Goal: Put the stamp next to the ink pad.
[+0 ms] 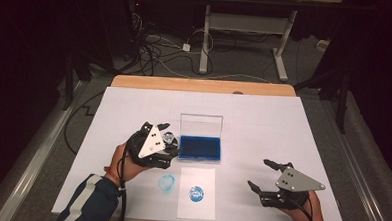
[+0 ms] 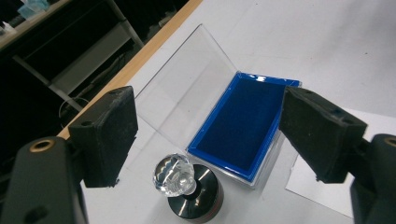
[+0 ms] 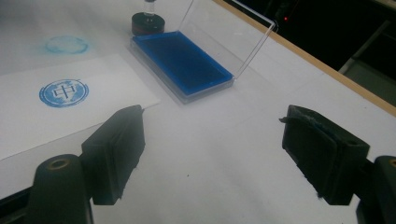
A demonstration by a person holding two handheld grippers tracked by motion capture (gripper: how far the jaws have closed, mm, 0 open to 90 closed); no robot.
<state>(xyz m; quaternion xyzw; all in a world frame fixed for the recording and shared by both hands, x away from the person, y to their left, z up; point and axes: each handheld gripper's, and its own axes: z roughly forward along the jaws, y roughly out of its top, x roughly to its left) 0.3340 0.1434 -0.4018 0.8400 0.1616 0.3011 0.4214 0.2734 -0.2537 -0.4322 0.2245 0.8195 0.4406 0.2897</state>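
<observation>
My left hand-held gripper (image 2: 205, 140) hovering spread wide over the crystal-knobbed stamp (image 2: 187, 186), stamp standing on the table (image 1: 263, 118) touching the open blue ink pad case (image 2: 243, 126), my right hand-held gripper (image 3: 210, 154) open, well apart, stamped paper (image 1: 196, 190) between them.
</observation>
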